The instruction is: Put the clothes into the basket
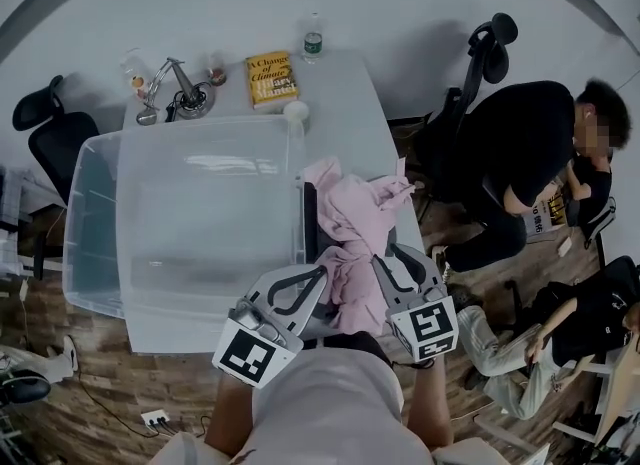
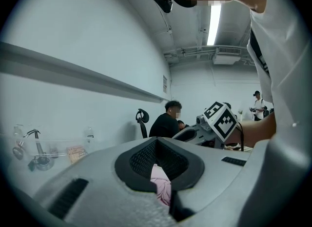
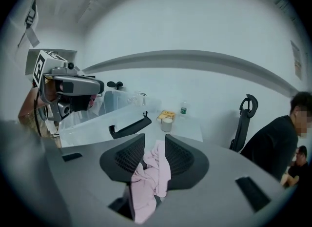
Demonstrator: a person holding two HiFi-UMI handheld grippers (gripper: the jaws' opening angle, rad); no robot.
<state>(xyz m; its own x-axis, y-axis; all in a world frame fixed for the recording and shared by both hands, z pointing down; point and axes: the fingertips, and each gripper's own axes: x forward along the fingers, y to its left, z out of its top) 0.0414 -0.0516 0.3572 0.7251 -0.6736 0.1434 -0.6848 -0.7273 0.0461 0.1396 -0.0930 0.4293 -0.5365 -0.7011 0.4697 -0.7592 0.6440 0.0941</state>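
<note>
White tabletop [image 1: 345, 113] is carrying a large clear basket [image 1: 95, 253], and a book [image 1: 271, 80] and a bottle [image 1: 313, 38] are standing behind it. The pink garment [image 1: 350, 213] is hanging bunched just beside the basket's right rim, over the table and not yet inside. Both grippers are reaching into it from the near side, probably so that the cloth is being carried on two holds and can clear the rim.

The left gripper [image 1: 315, 275] is pinching a fold of pink between closed jaws, and only its own view is showing that. The right gripper [image 1: 388, 258] is standing with its jaws slightly parted, the cloth lying loosely in the gap. From above, the folds are hiding this detail. The head view alone is showing where the garment is sitting against the basket, while the right gripper view is looking across the table at the basket's clear wall.
</note>
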